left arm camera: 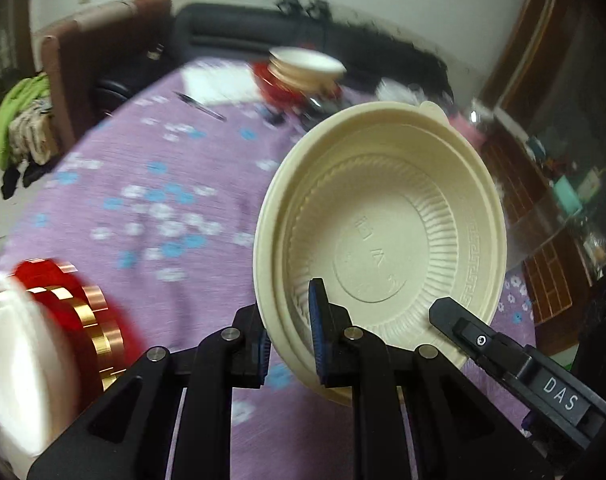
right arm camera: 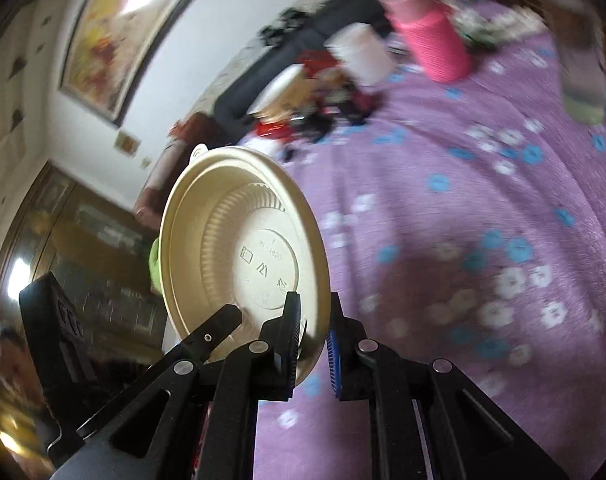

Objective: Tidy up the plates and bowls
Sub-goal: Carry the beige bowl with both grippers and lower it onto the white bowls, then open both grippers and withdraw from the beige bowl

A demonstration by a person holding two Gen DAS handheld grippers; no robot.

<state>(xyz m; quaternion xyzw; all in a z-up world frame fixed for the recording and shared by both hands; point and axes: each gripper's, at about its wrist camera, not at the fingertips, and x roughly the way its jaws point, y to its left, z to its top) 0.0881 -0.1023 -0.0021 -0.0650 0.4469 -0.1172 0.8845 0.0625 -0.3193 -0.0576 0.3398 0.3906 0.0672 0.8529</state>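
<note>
A cream plastic bowl [left arm camera: 383,236] is held tilted on edge above the purple flowered tablecloth [left arm camera: 143,200]. My left gripper [left arm camera: 291,332] is shut on the bowl's rim, one pad inside and one outside. The same bowl [right arm camera: 243,252] shows in the right wrist view, with my right gripper [right arm camera: 313,344] shut on its rim from the other side. The right gripper's black finger [left arm camera: 479,336] shows against the bowl in the left wrist view. A stack of cream bowls on red ones [left arm camera: 303,72] stands at the far side. A white plate and red-gold bowls [left arm camera: 43,328] sit near left.
A pink cylinder [right arm camera: 431,40] and a white cup [right arm camera: 363,56] stand at the table's far end. A pen [left arm camera: 201,106] and white paper [left arm camera: 219,80] lie on the cloth. A dark sofa [left arm camera: 231,28] and a brown chair [left arm camera: 87,64] stand behind the table.
</note>
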